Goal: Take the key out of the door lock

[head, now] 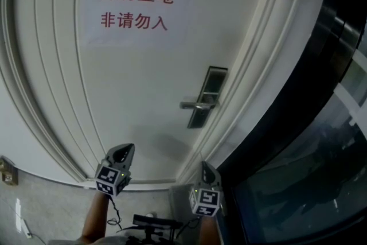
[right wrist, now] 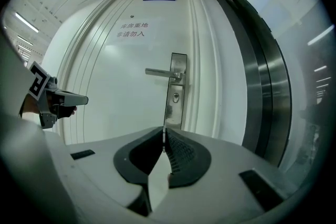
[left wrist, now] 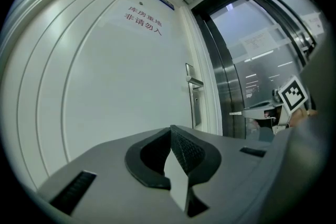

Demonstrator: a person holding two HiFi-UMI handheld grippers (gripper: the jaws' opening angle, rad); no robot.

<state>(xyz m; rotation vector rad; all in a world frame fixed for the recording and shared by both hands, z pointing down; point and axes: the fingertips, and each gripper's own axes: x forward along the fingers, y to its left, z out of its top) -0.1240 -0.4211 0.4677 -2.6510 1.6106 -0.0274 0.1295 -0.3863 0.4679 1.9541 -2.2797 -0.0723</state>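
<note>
A steel lock plate (head: 205, 97) with a lever handle (head: 196, 105) sits on the white door (head: 137, 83). In the right gripper view the lock plate (right wrist: 176, 89) faces me, with the keyhole (right wrist: 176, 96) below the lever (right wrist: 163, 73); I cannot make out a key in it. My left gripper (head: 127, 148) and right gripper (head: 205, 164) are held low, well short of the door, both shut and empty. The right gripper (right wrist: 164, 130) points toward the lock. The left gripper (left wrist: 170, 128) points at the door panel left of the lock plate (left wrist: 193, 98).
A paper sign (head: 136, 7) with red characters is stuck on the door's upper part. A dark metal and glass partition (head: 321, 123) runs along the right of the door frame. Grey floor (head: 46, 209) lies below.
</note>
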